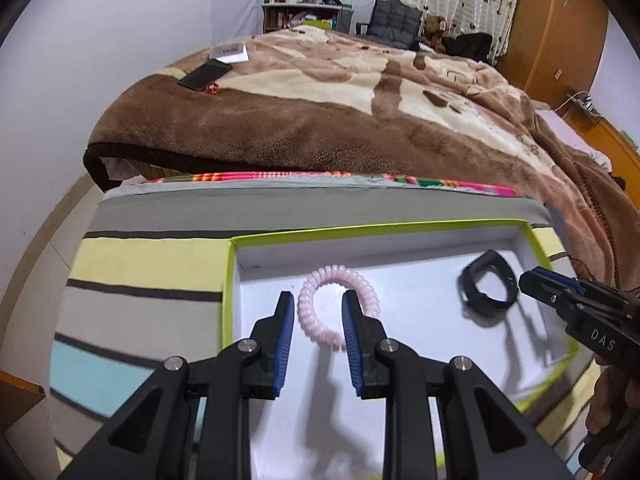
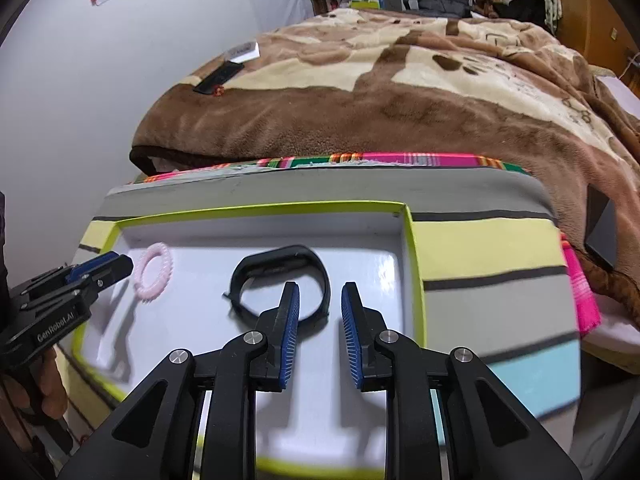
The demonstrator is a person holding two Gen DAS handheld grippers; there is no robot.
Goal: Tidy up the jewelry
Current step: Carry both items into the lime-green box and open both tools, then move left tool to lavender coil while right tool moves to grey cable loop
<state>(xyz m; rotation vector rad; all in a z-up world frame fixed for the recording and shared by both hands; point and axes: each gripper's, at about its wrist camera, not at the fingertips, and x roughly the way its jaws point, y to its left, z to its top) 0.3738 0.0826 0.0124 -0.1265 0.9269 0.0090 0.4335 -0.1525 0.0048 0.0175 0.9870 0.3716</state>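
Both tongs, left [image 1: 318, 300] and right [image 2: 320, 292], hang released inside the green-rimmed tray [image 1: 400, 227], bare floor between them.

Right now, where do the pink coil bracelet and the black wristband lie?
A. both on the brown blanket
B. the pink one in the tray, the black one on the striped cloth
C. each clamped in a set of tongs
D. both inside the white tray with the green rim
D: the pink coil bracelet and black wristband lie apart on the white tray floor, no tongs gripping them.
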